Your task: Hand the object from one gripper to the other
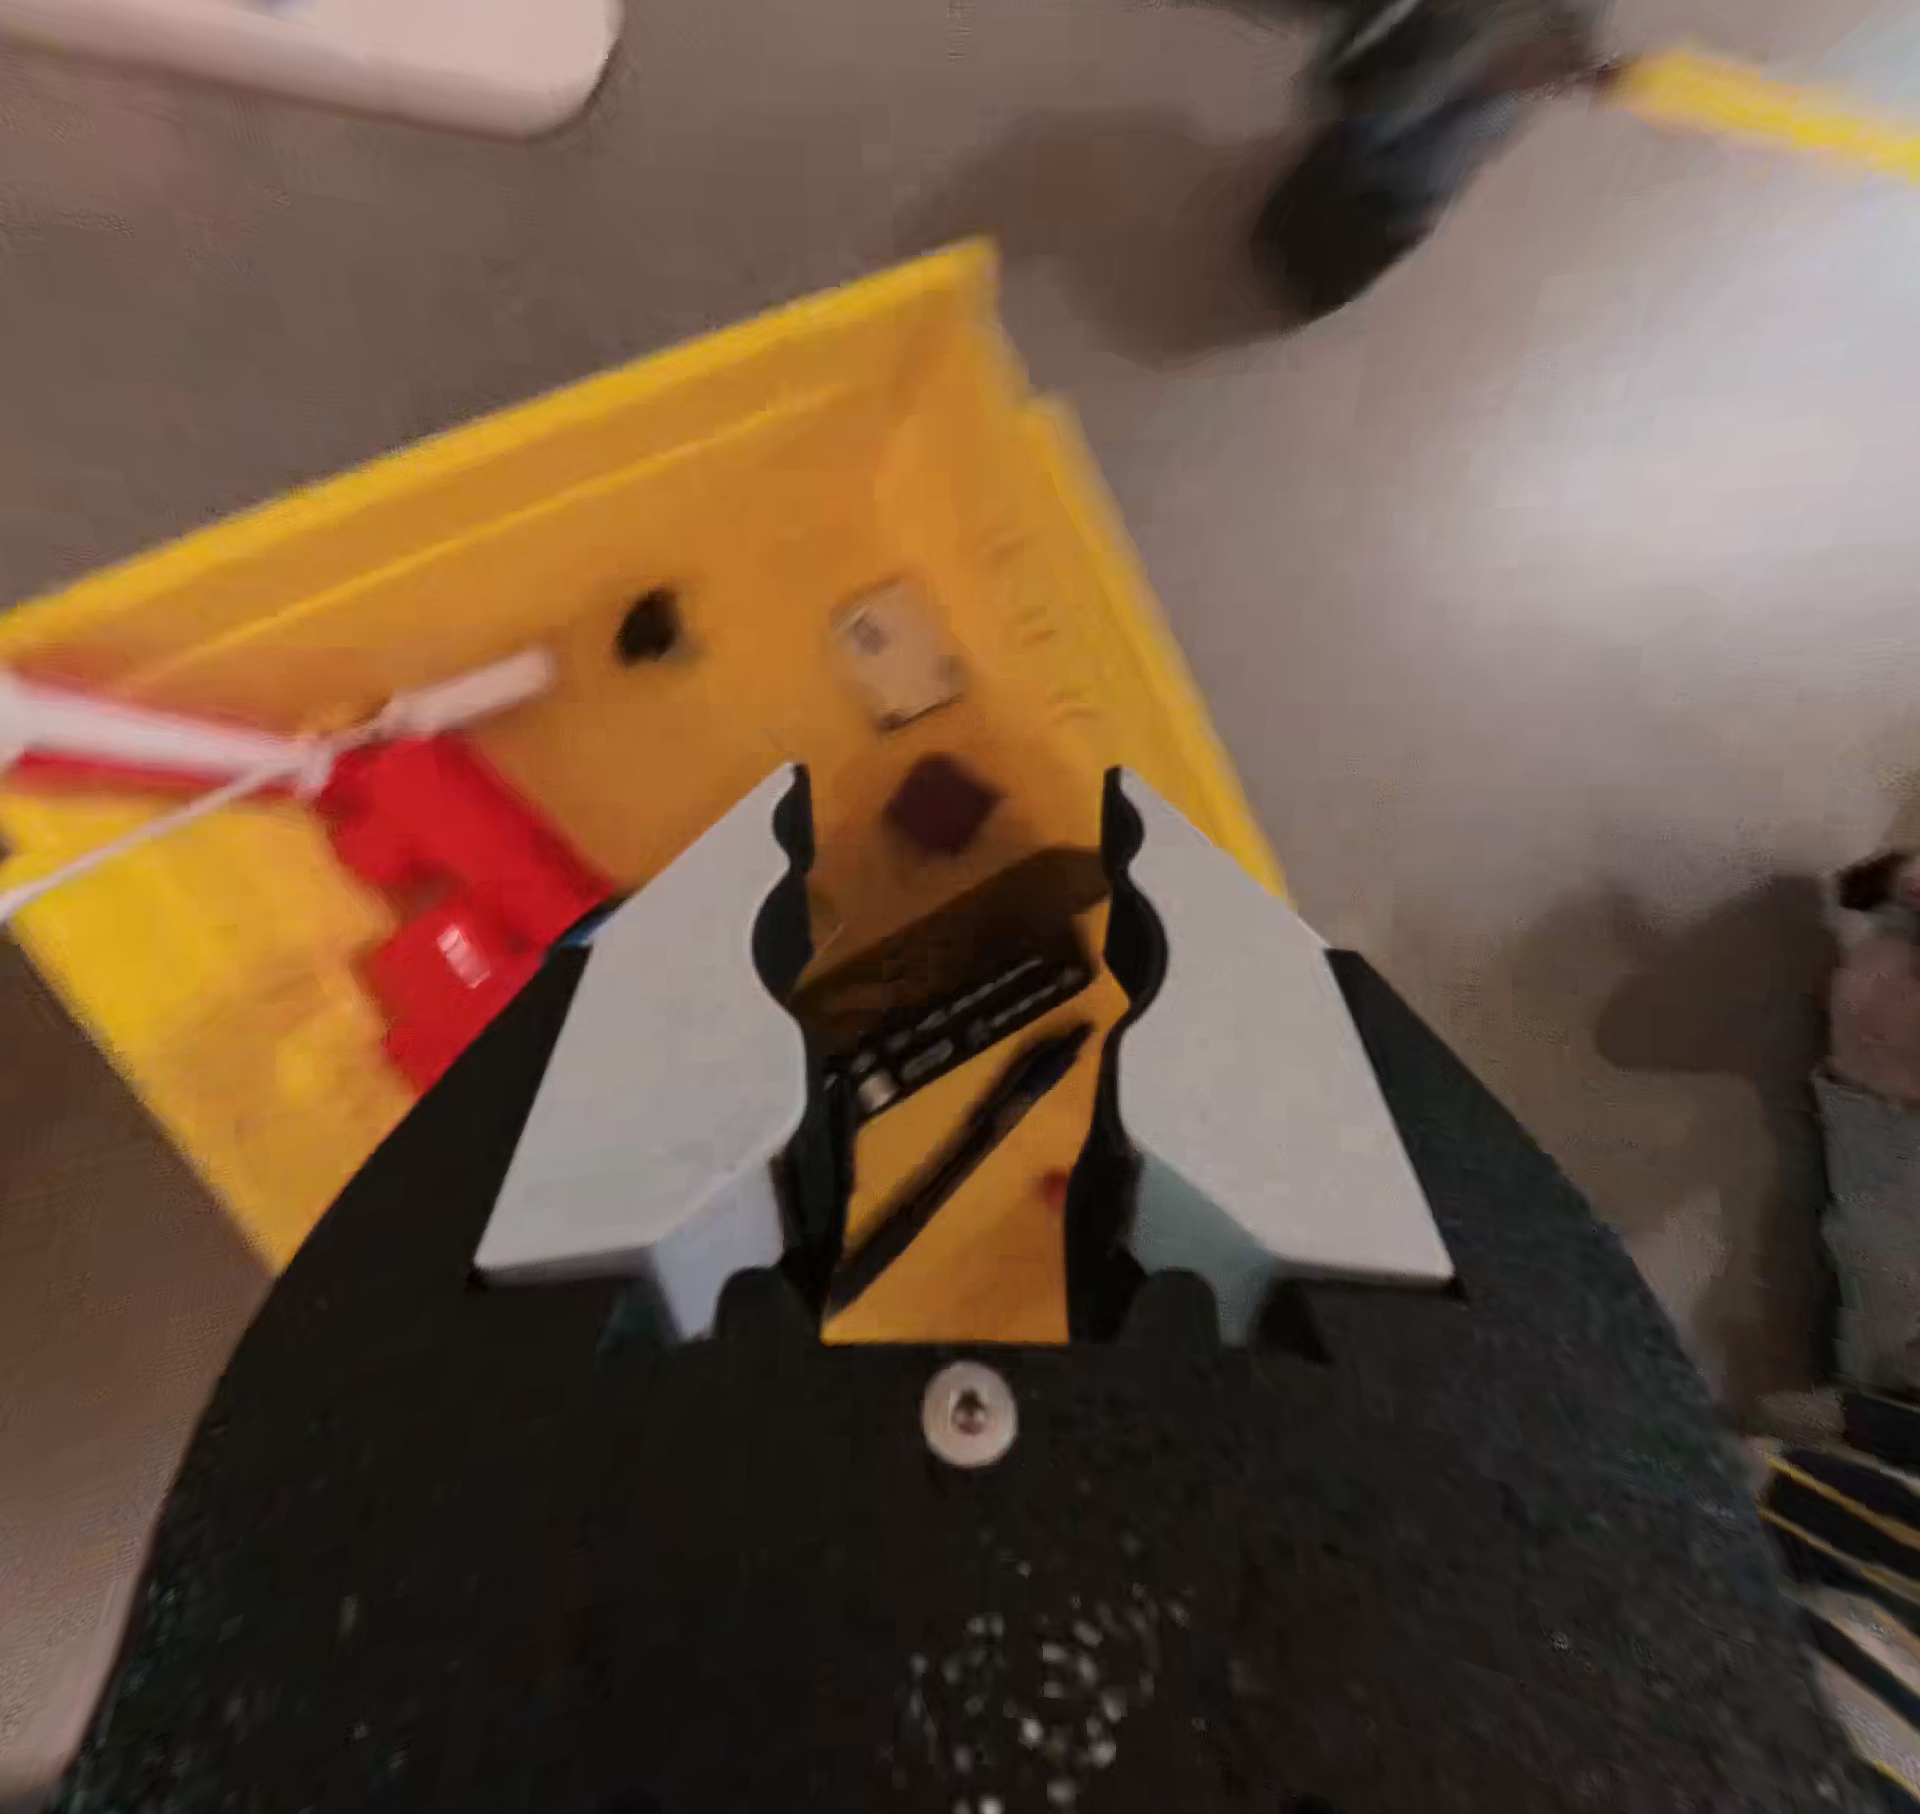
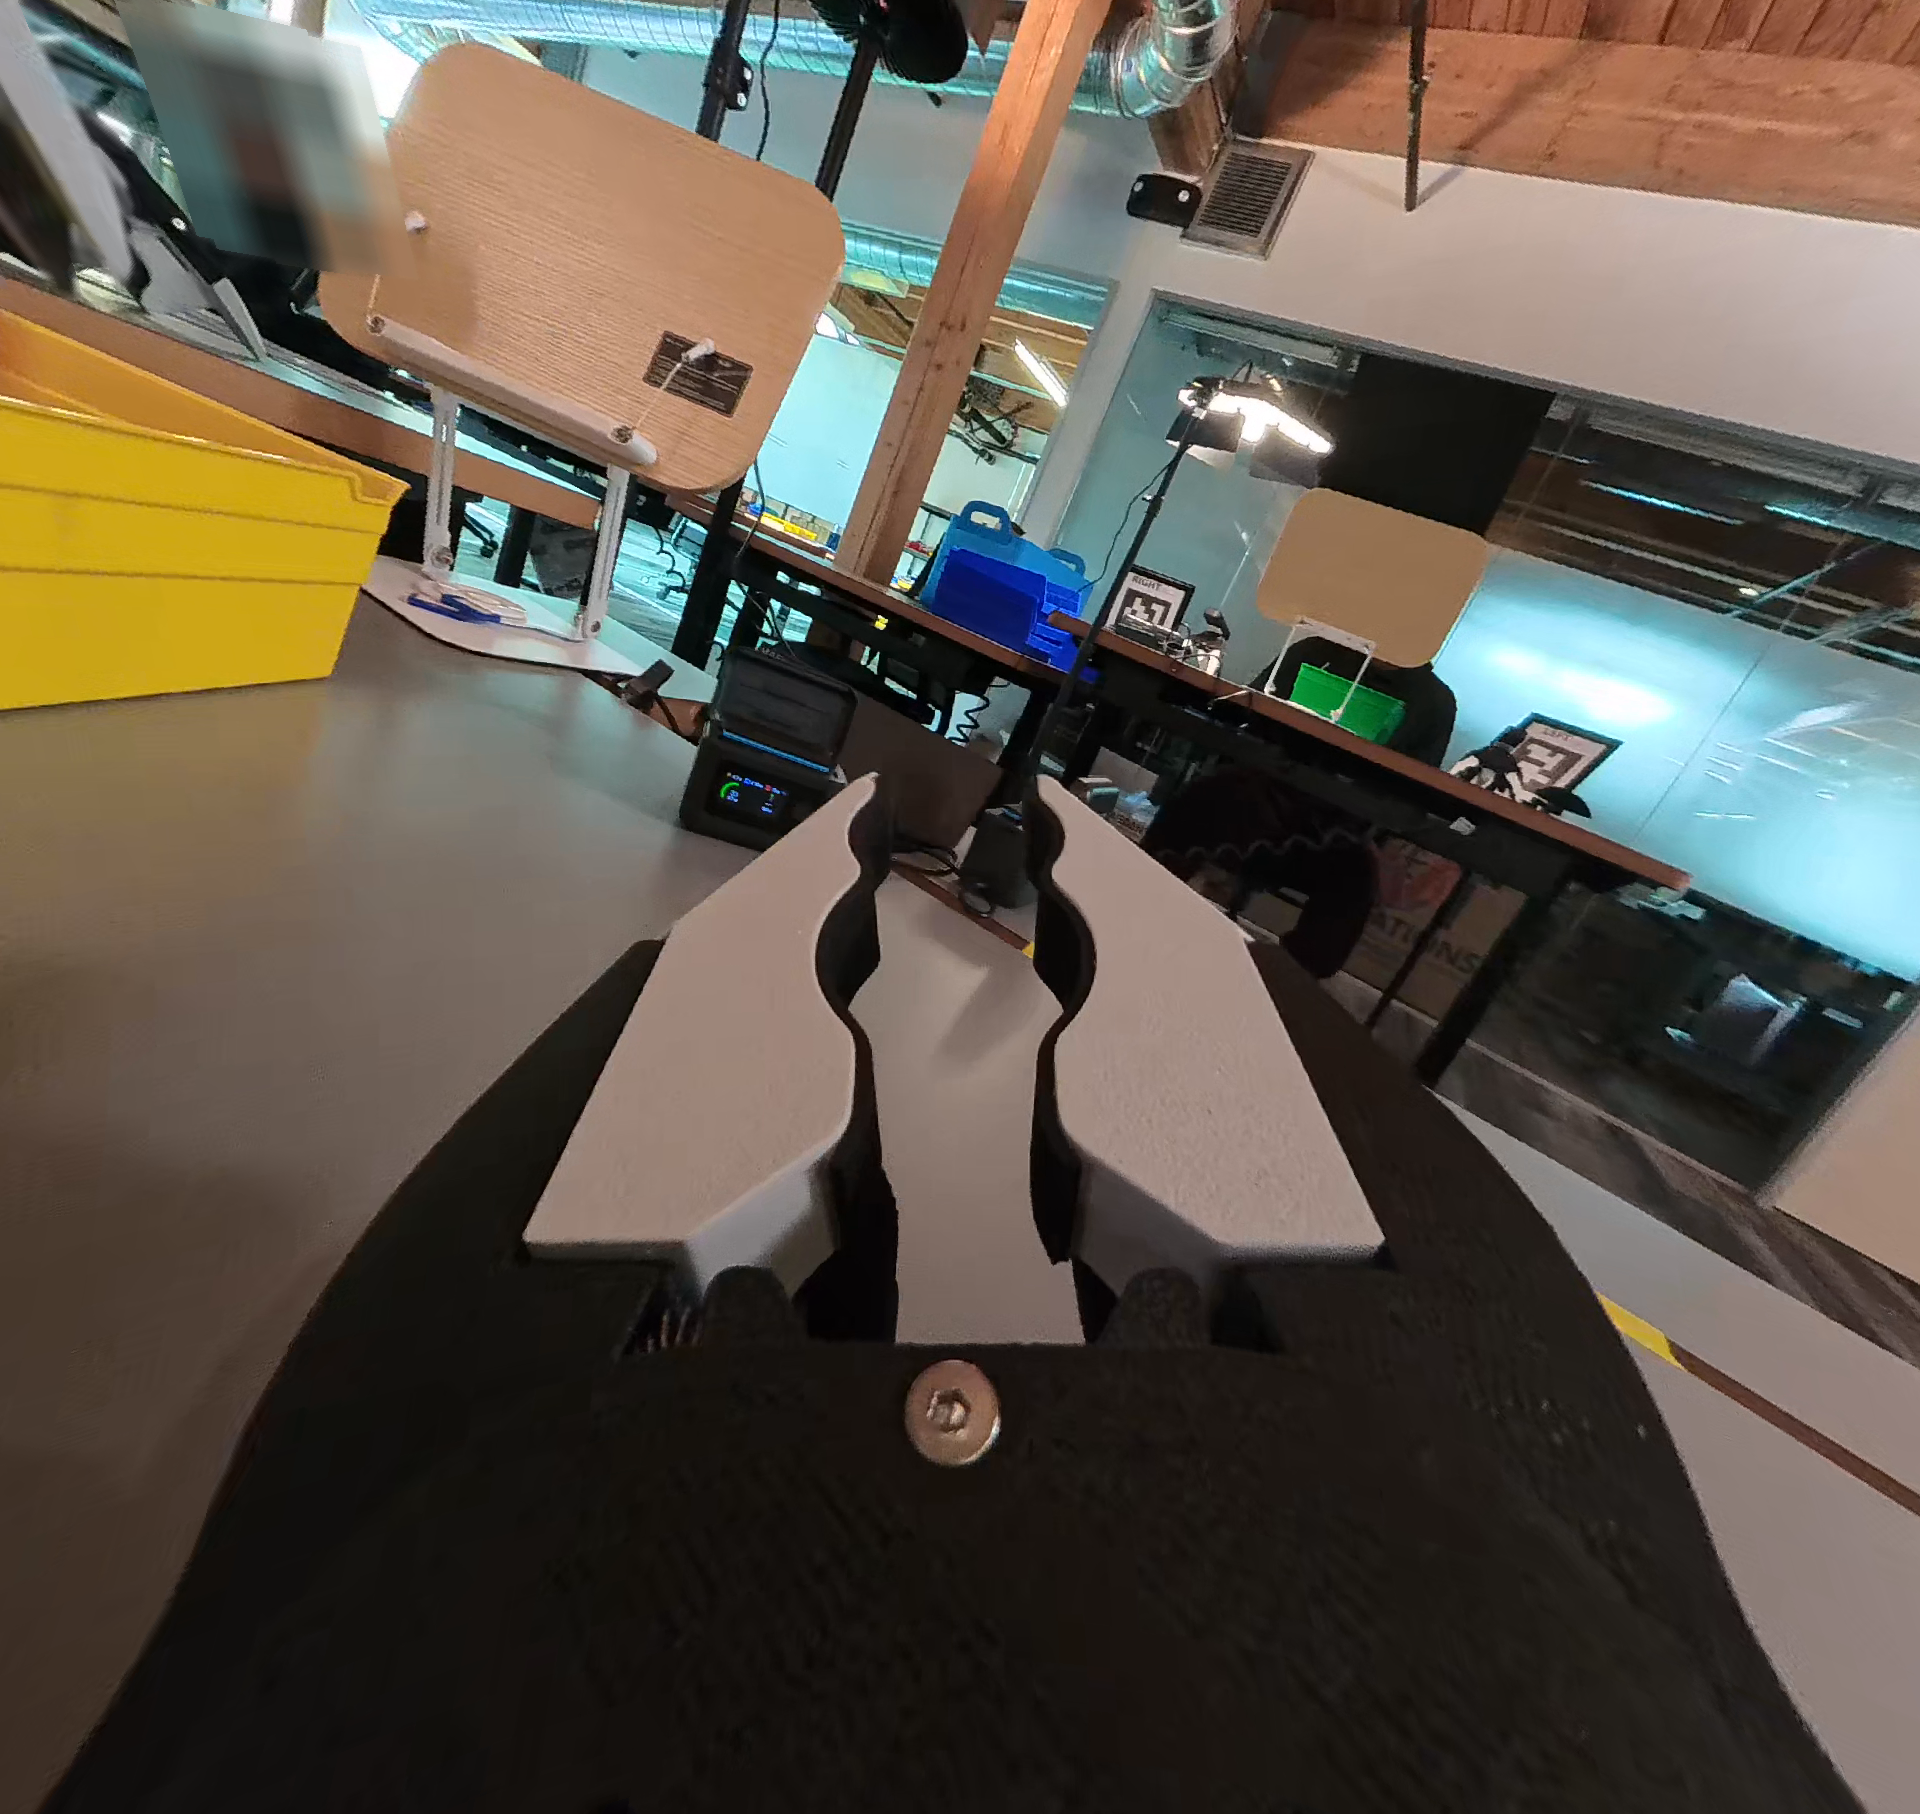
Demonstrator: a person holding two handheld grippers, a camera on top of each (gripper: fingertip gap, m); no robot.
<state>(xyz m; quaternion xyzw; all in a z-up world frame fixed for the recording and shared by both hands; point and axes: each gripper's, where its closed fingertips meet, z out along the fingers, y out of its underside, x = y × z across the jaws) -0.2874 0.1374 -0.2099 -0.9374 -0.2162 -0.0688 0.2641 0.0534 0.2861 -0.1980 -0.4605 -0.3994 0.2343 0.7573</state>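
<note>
Hovering above a yellow bin (image 1: 582,538), the left gripper (image 1: 954,788) is pointing down into it with its grey fingers (image 1: 675,1016) spread apart and nothing between them; the frame is motion-blurred. Going left to right inside the bin: a white cord (image 1: 208,741) is lying across a red block (image 1: 457,881), a small black piece (image 1: 646,624) is sitting on the floor, then a pale square piece (image 1: 896,658), a dark maroon square (image 1: 940,803), and a black flat device (image 1: 940,985) showing between the fingers. Which one is the handover object, I cannot tell. The right gripper (image 2: 956,798) is sitting low over the grey table (image 2: 260,881), parted, empty, with the bin (image 2: 156,559) at far left and a wooden board stand (image 2: 582,258) behind it.
</note>
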